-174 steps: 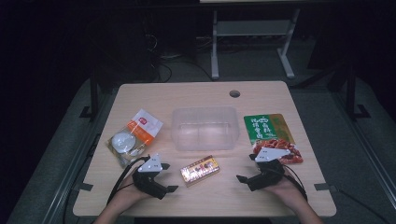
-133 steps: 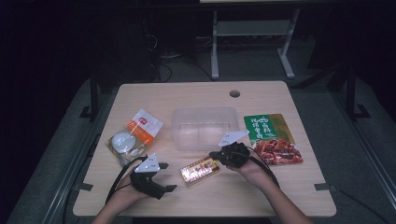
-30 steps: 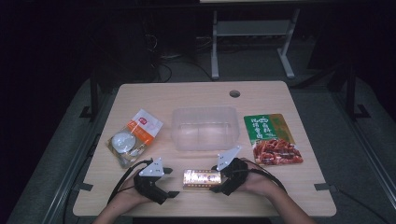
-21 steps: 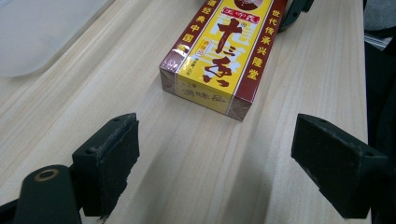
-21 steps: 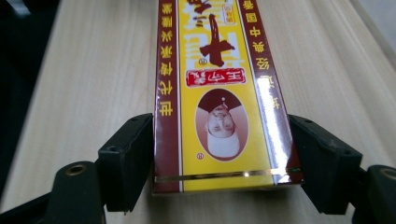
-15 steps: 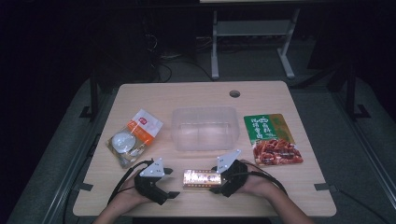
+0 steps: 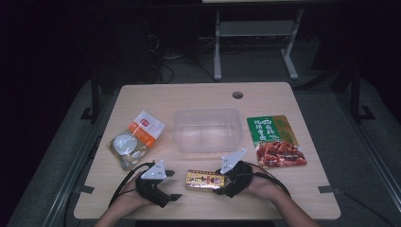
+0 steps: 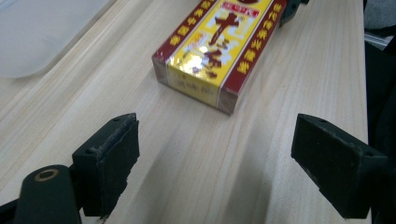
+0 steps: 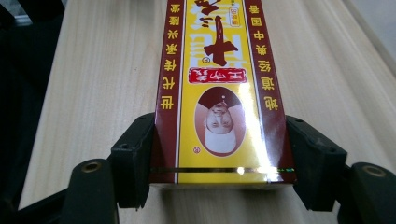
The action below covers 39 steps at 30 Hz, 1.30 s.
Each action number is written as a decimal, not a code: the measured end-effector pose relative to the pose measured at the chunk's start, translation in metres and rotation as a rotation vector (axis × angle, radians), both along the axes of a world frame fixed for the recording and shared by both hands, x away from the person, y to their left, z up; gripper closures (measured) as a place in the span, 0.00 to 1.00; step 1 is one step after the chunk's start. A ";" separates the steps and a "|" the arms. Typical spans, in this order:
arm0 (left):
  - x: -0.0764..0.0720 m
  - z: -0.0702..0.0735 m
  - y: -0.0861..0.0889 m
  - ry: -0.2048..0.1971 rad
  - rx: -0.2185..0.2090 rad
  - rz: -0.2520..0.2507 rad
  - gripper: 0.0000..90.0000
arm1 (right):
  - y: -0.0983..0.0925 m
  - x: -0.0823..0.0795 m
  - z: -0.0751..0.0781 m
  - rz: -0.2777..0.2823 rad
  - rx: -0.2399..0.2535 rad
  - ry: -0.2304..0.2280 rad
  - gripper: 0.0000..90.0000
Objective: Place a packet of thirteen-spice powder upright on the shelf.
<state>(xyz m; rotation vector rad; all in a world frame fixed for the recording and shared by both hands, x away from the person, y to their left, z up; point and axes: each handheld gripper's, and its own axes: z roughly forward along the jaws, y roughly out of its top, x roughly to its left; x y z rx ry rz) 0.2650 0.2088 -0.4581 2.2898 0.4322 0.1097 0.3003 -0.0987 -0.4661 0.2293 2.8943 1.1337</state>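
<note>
A small yellow and dark red box [image 7: 203, 179] with gold characters lies flat near the table's front edge, between my two grippers. My right gripper [image 7: 221, 180] reaches in from the right and straddles the box's right end. In the right gripper view the box [image 9: 219, 93] fills the gap, and both pads [image 9: 135, 158] touch its long sides. Those jaws have just been closing on it. My left gripper [image 7: 172, 184] rests on the table a short way left of the box. Its jaws [image 8: 229, 158] stand wide open over bare wood, with the box [image 8: 215, 46] just ahead.
A clear plastic tub [image 7: 206, 113] stands behind the box at mid-table. An orange and white snack bag [image 7: 135, 139] lies to the left. A green and red food packet [image 7: 276, 142] lies to the right. A cable hole [image 7: 237, 94] is at the back.
The right gripper came in from the right-hand packet to the box, which turned from slanted to level along the front edge. Over the last second both hands stay put.
</note>
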 end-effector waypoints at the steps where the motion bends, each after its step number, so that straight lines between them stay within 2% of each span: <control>1: 0.000 0.000 0.000 0.000 0.000 0.000 0.16 | 0.000 0.000 0.000 0.000 0.000 0.000 0.36; 7: -0.001 0.001 0.000 -0.008 -0.008 -0.017 0.16 | -0.014 -0.001 0.017 -0.037 0.069 0.055 0.36; 9: 0.000 0.003 0.000 -0.011 -0.011 -0.025 0.15 | -0.018 -0.001 0.021 -0.026 0.093 0.062 0.35; 11: 0.000 0.004 0.001 -0.010 -0.015 -0.028 0.15 | -0.021 -0.002 0.024 -0.014 0.107 0.062 0.35; 13: 0.002 0.010 0.002 -0.003 -0.056 -0.052 0.15 | -0.024 -0.004 0.026 -0.005 0.120 0.058 0.35; 14: 0.003 0.013 0.002 0.017 -0.066 -0.066 0.15 | -0.025 -0.004 0.028 0.001 0.122 0.056 0.35; 16: 0.005 0.021 0.002 0.003 -0.085 -0.091 0.15 | -0.026 -0.005 0.031 0.006 0.135 0.054 0.35; 20: 0.011 0.034 0.003 -0.001 -0.116 -0.135 0.15 | -0.027 -0.007 0.036 0.018 0.161 0.052 0.35; 21: 0.013 0.039 0.003 0.010 -0.130 -0.157 0.15 | -0.026 -0.008 0.037 0.020 0.160 0.052 0.35; 22: 0.014 0.041 0.002 0.015 -0.136 -0.163 0.15 | -0.026 -0.007 0.038 0.031 0.160 0.034 0.35; 25: 0.016 0.047 0.000 0.025 -0.137 -0.195 0.15 | -0.026 -0.010 0.042 0.023 0.180 0.044 0.35; 27: 0.017 0.048 -0.001 0.023 -0.141 -0.203 0.15 | -0.026 -0.010 0.043 0.021 0.182 0.036 0.35; 31: 0.026 0.057 -0.007 0.006 -0.161 -0.221 0.15 | -0.026 -0.011 0.049 0.031 0.206 0.014 0.35; 33: 0.028 0.060 -0.009 -0.010 -0.166 -0.230 0.14 | -0.027 -0.013 0.051 0.028 0.227 0.022 0.35; 39: 0.032 0.066 -0.021 -0.027 -0.179 -0.291 0.14 | -0.029 -0.012 0.056 0.037 0.252 0.005 0.35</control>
